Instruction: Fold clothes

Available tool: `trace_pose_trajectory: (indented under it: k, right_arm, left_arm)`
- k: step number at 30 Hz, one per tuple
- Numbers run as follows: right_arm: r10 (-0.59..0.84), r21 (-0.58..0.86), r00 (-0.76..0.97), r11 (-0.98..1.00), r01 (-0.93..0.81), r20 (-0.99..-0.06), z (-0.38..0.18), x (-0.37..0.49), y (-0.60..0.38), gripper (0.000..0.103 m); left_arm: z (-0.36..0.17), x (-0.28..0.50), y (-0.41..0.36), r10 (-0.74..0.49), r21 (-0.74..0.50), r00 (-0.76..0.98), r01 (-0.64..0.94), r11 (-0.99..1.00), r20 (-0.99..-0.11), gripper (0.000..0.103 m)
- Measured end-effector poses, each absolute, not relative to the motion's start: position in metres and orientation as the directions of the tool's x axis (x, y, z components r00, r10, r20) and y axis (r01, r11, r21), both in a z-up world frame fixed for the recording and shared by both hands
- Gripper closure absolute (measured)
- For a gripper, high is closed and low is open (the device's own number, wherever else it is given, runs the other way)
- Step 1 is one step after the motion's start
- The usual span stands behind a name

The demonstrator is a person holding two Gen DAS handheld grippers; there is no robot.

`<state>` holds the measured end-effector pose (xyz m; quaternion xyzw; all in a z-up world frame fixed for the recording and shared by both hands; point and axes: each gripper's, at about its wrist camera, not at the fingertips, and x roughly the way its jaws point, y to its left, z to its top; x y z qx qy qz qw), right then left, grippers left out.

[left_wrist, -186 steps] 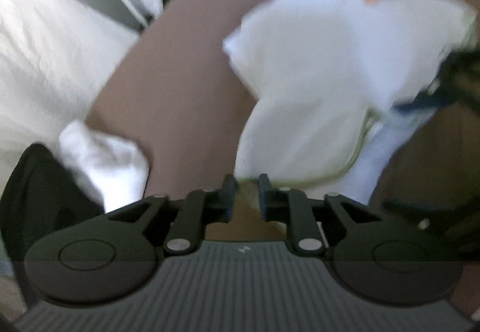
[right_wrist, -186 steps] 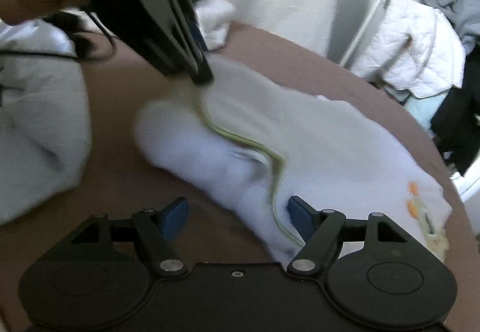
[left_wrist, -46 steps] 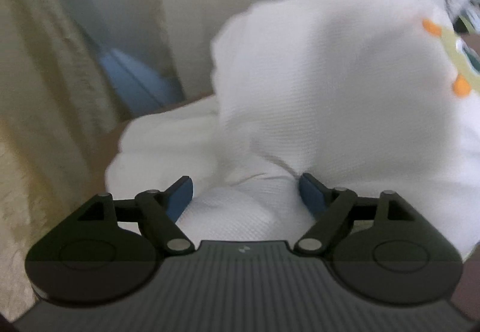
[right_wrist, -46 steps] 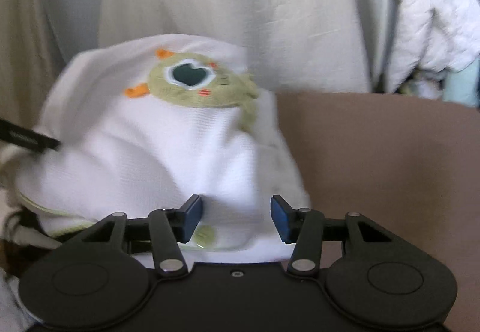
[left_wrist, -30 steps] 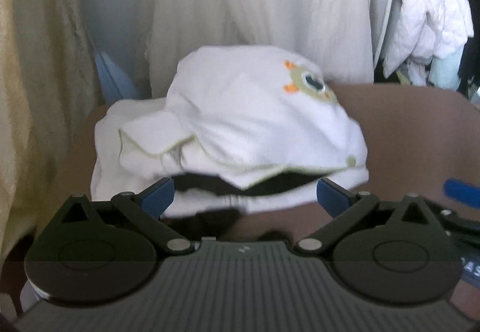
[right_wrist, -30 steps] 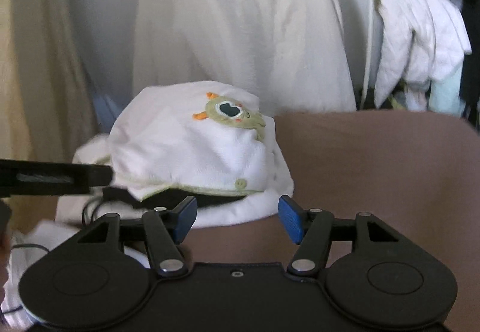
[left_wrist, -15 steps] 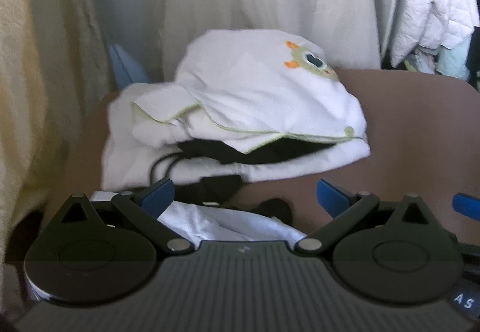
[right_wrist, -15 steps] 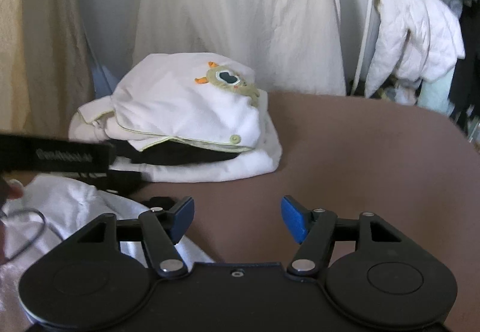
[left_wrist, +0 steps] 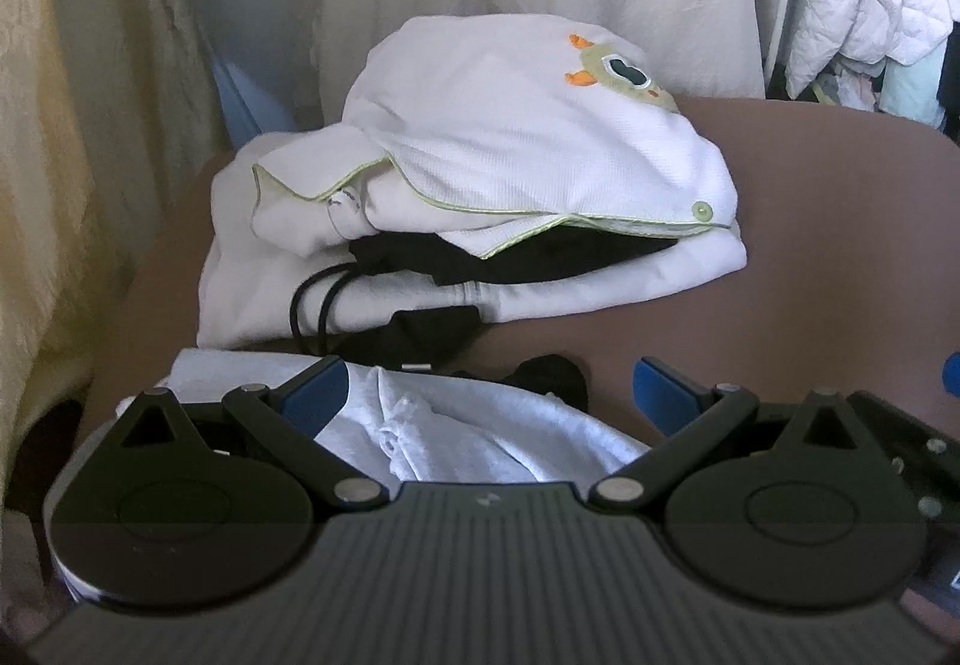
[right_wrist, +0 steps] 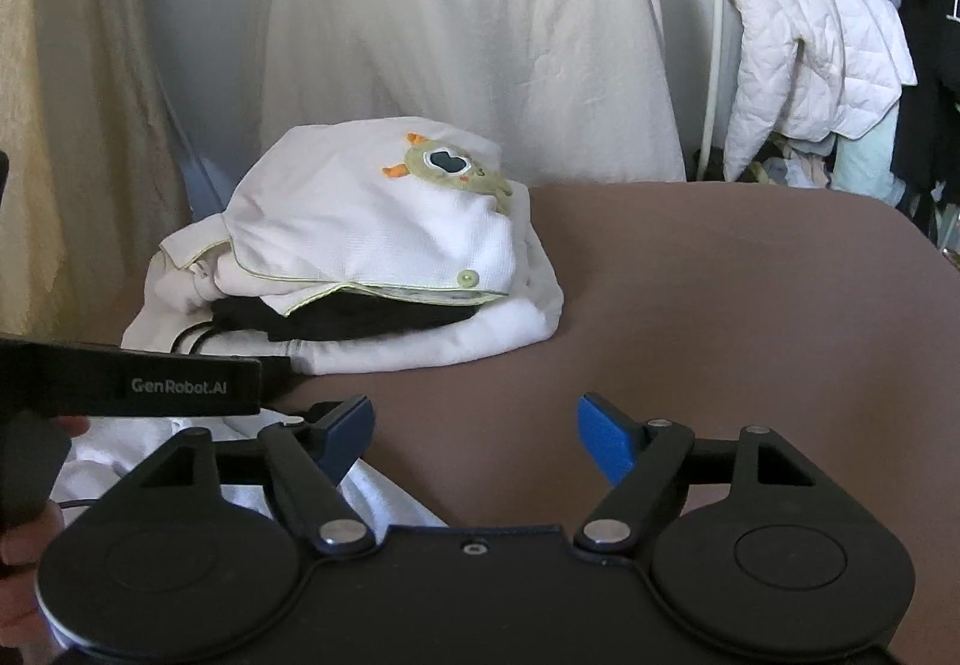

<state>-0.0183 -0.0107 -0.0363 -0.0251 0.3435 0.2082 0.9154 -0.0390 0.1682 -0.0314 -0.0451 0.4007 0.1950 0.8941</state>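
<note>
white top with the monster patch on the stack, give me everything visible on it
The white top looks like waffle-textured cotton with thin lime-green piping along its edges and one pale green button near the front hem. A green one-eyed monster patch with orange horns sits on its upper face. It is folded, domed rather than flat, and lies on top of the stack, over a black garment and a cream one. Neither gripper touches it.
</note>
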Motion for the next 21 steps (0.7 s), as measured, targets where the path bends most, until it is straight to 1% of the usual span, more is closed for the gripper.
trace_pose_trajectory:
  k: [4, 9, 16, 21]
  right_arm:
    - [0.352, 0.089, 0.68, 0.916, -0.39, -0.644, -0.037, -0.02, -0.01, 0.023]
    - [0.345, 0.09, 0.678, 0.92, -0.383, -0.649, -0.038, -0.02, -0.008, 0.023]
    - [0.339, 0.085, 0.675, 0.921, -0.381, -0.656, -0.04, -0.019, -0.002, 0.023]
    - [0.332, 0.081, 0.671, 0.923, -0.377, -0.663, -0.042, -0.019, -0.001, 0.023]
  left_arm:
    - [-0.032, -0.037, 0.166, 0.307, 0.09, 0.606, -0.362, 0.928, -0.733, 0.0]
    - [-0.035, -0.034, 0.172, 0.304, 0.071, 0.598, -0.38, 0.922, -0.742, 0.0]
    - [-0.037, -0.034, 0.17, 0.313, 0.077, 0.596, -0.387, 0.919, -0.739, 0.0]
    - [-0.037, -0.033, 0.163, 0.335, 0.119, 0.602, -0.37, 0.921, -0.725, 0.0]
